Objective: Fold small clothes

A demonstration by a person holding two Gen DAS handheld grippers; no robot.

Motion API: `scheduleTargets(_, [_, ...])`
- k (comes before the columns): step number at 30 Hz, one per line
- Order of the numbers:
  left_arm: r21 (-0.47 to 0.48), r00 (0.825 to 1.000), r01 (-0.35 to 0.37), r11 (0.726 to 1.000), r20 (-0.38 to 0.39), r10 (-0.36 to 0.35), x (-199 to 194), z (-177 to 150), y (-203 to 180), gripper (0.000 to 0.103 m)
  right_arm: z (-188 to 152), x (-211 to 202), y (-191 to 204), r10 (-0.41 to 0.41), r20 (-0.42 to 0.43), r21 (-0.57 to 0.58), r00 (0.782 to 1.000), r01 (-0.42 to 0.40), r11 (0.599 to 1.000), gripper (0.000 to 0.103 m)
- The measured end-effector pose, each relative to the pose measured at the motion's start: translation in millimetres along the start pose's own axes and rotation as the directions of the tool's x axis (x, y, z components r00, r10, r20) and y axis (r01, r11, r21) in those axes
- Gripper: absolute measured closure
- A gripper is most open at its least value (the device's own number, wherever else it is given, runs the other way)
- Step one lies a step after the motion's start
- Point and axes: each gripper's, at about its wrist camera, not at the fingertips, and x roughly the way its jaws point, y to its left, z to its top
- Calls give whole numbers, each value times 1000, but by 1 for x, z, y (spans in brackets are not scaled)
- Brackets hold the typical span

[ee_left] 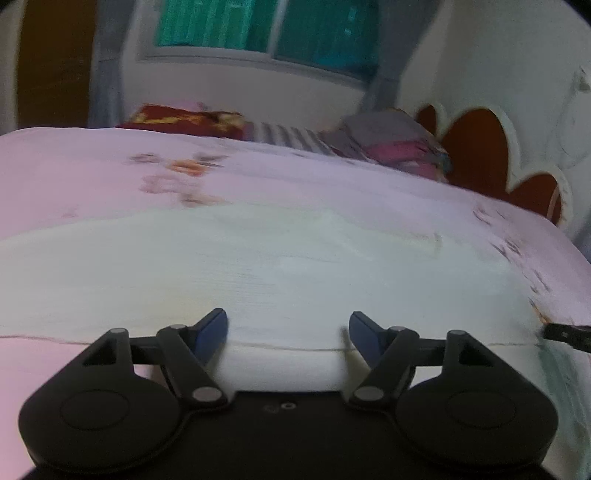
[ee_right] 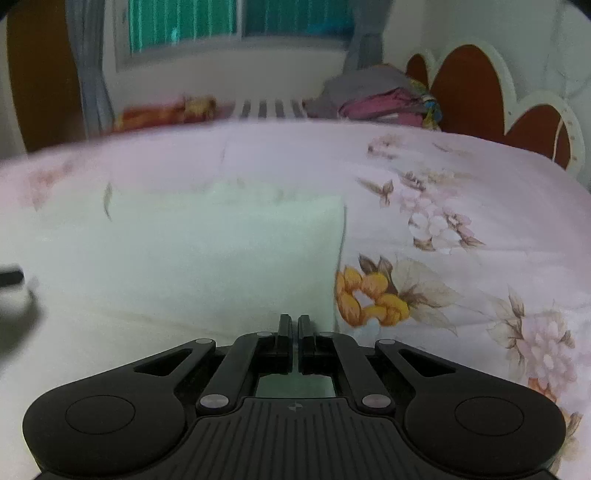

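Left hand-held gripper (ee_left: 288,332): jaws spread wide, blue pads (ee_left: 213,330) apart, nothing between them; it hangs over the near edge of the pale garment (ee_left: 258,266). No earlier frame, so nothing on jaw motion. The garment is a whitish, faintly green cloth lying flat on the bed (ee_left: 74,166), spread across the near-centre of the pink floral bedspread; a folded hem runs left to right just beyond the pads. Left view is motion-blurred, so fabric detail can't be read. At the far right edge of the left view a dark bit of the other tool (ee_left: 565,334) pokes in. Right hand-held gripper (ee_right: 294,332): jaws fully closed, fingers (ee_right: 284,328) nearly touching with a thin slit left; it sits at the garment's near right corner, cloth visible below and behind the fingers, but whether fabric is pinched in the slit I can't tell. In the right view the garment's right edge runs straight from far to near, just left of an orange flower print (ee_right: 369,295) on the bedspread. Far side: red patterned cushion (ee_left: 181,120) at left, a pile of grey and magenta clothes (ee_right: 373,98) at right, red scalloped headboard (ee_right: 469,88) further right, green-lit window (ee_left: 266,26) behind.
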Motion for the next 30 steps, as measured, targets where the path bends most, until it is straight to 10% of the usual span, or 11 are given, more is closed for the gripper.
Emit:
scheduleTargets(8, [-205, 979, -196, 959, 10, 202, -58, -13, 116, 28, -9, -17, 3, 0, 7, 67, 1000, -1, 998, 102])
scheduleTargets(15, [-544, 950, -246, 802, 27, 310, -101, -29, 230, 53, -11, -13, 23, 10, 13, 48, 1000, -10, 999, 101])
scheduleTargets(19, [-660, 944, -202, 723, 66, 324, -107, -30, 266, 53, -3, -7, 29, -6, 45, 70, 999, 3, 998, 40])
scheduleTargets(25, [-801, 930, -110, 589, 126, 344, -103, -33, 308, 68, 12, -5, 43, 11, 69, 68, 998, -16, 998, 42])
scheduleTargets(28, [-864, 933, -57, 500, 132, 335, -94, -37, 326, 99, 15, 2, 46, 6, 37, 90, 999, -9, 996, 62])
scheduleTargets(30, [-883, 933, -25, 469, 148, 328, -92, -38, 331, 100, 14, 6, 45, 9, 16, 105, 1000, -11, 994, 68])
